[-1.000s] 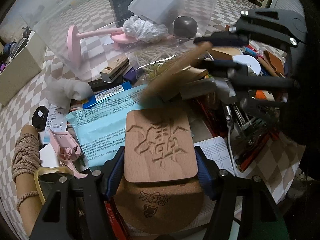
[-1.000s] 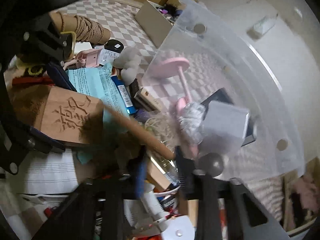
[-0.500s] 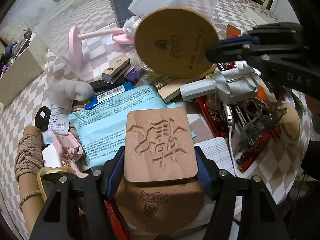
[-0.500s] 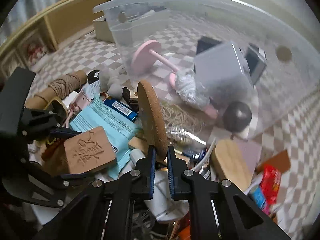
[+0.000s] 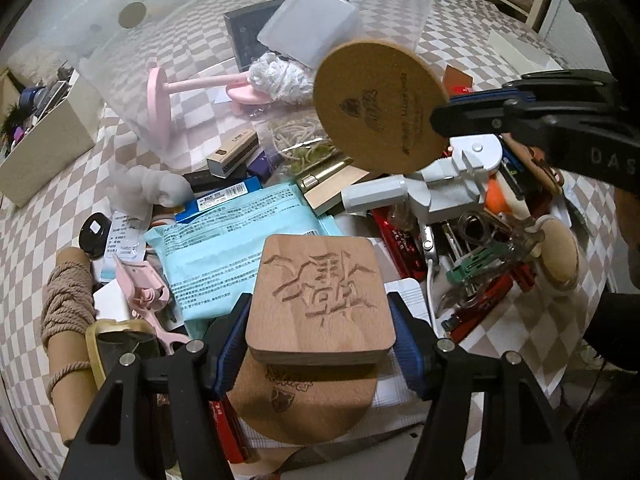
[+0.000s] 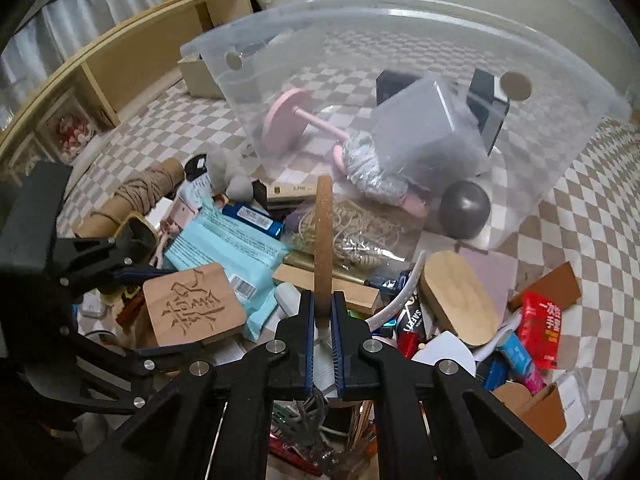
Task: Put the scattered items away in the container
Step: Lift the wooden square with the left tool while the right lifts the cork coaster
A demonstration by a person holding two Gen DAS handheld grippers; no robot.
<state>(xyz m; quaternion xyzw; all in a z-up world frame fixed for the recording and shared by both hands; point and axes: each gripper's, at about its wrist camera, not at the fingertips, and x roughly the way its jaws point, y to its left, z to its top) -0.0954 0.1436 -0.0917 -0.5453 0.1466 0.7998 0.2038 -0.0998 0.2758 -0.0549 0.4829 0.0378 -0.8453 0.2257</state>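
Lifted clear of the clutter since a second ago, the round cork coaster now stands on edge, pinched by the right gripper jaws, with the clear container just beyond. Left gripper jaws clamp the carved wooden coaster above a second cork disc.

A home room, lived in.
Checkered cloth, wooden shelves, curtains, household clutter.
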